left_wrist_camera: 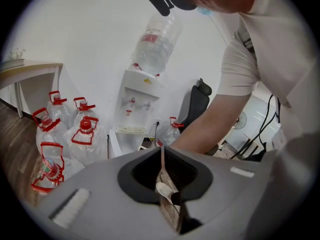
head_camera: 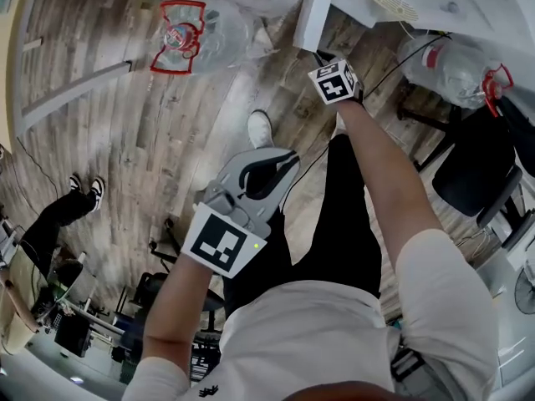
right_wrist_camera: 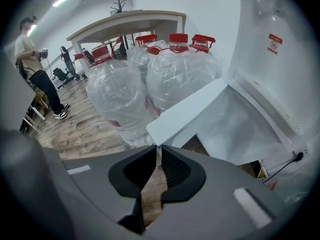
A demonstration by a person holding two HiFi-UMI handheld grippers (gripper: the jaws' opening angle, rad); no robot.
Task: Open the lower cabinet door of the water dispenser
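Cabinet door (right_wrist_camera: 190, 109) hangs open just beyond our right gripper (right_wrist_camera: 158, 151), fingers together and empty there and on our left gripper (left_wrist_camera: 161, 154), so only withdrawing seems left.

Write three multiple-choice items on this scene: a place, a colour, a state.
1. Where do the water bottles stand?
A. on the floor beside the water dispenser
B. on the table
C. on a chair
2. The bottle caps are:
A. blue
B. red
C. green
3. The lower cabinet door is:
A. shut
B. swung open
C. missing
1 A: they crowd the floor left of the dispenser. 2 B: every cap shows red. 3 B: the door stands swung out from the dispenser.
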